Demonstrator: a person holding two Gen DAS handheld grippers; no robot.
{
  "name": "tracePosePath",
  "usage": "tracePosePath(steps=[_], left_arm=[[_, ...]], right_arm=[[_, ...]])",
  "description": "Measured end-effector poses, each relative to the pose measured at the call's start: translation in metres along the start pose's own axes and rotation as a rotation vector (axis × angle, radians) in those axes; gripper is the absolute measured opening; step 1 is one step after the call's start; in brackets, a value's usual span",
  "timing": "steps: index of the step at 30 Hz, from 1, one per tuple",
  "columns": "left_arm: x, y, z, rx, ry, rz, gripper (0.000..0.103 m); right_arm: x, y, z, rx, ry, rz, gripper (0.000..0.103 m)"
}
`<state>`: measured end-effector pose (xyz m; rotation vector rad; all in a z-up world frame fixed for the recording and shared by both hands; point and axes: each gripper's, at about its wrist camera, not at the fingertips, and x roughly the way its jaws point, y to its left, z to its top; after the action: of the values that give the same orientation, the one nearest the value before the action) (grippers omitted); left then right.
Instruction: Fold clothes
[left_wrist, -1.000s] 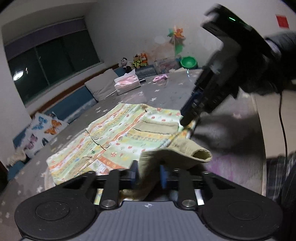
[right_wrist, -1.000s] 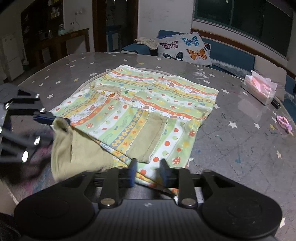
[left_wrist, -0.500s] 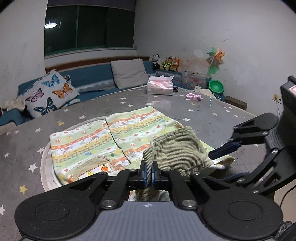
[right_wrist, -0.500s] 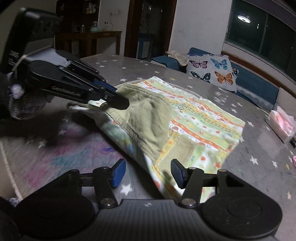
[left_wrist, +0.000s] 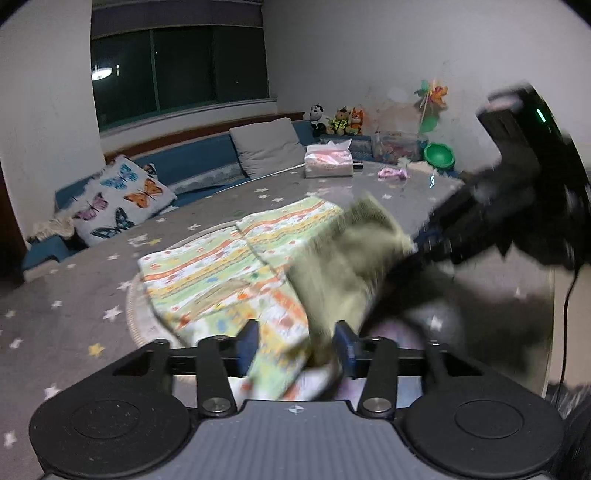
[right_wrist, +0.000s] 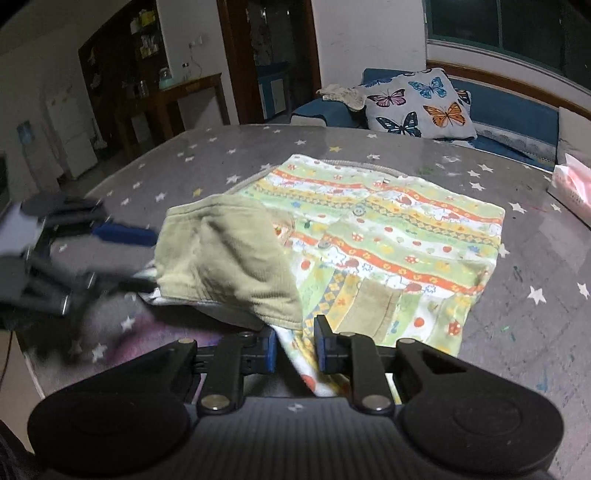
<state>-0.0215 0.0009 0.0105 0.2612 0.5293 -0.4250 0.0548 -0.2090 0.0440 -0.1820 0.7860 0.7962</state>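
A grey starred table (right_wrist: 535, 229) holds a patterned garment (right_wrist: 399, 236), its olive flap (right_wrist: 225, 258) folded over. Both the left gripper (left_wrist: 297, 345) and right gripper (right_wrist: 295, 349) are spread, with cloth lying between the fingers.

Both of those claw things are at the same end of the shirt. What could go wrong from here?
1. The left gripper stands wide open around the patterned shirt, so the olive sleeve folded over it could flop back.
2. The right gripper has only a narrow strip of hem between its fingers. Whether it grips is unclear, and a tug might slip.
3. Both grippers are close together and could bump.
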Motion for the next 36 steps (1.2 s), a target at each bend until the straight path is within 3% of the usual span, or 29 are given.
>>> tracePosePath(steps=[9,10,12,14,17,22,24,26,28,36], left_arm=[[0.001,-0.018,-0.024,0.166,0.034,0.101,0.055],[0.003,-0.019,-0.026,0.181,0.036,0.105,0.052],[0.006,-0.018,-0.028,0.205,0.05,0.114,0.033],[0.008,-0.015,-0.029,0.216,0.059,0.118,0.025],[0.007,-0.01,-0.03,0.227,0.06,0.116,0.017],[0.008,-0.005,-0.03,0.235,0.065,0.113,0.017],[0.009,-0.006,-0.03,0.228,0.062,0.112,0.008],[0.005,-0.006,-0.027,0.216,0.049,0.111,0.005],[-0.003,-0.006,-0.023,0.208,0.033,0.108,0.005],[-0.066,-0.013,-0.007,0.149,-0.025,0.022,0.004]], right_arm=[[-0.005,-0.003,0.012,0.013,-0.025,-0.013,0.018],[-0.005,-0.003,0.012,0.01,-0.024,-0.014,0.018],[-0.004,-0.001,0.009,0.004,-0.016,-0.016,0.018],[-0.002,0.001,0.005,-0.009,-0.006,-0.018,0.019],[-0.001,0.003,-0.003,-0.028,0.009,-0.018,0.02],[-0.001,0.007,-0.016,-0.069,0.022,-0.049,0.023],[-0.002,0.008,-0.022,-0.084,0.027,-0.063,0.023],[-0.002,0.01,-0.027,-0.097,0.029,-0.075,0.012],[-0.009,0.013,-0.027,-0.099,0.002,-0.077,0.008],[-0.064,0.029,-0.028,-0.087,-0.036,0.003,0.006]])
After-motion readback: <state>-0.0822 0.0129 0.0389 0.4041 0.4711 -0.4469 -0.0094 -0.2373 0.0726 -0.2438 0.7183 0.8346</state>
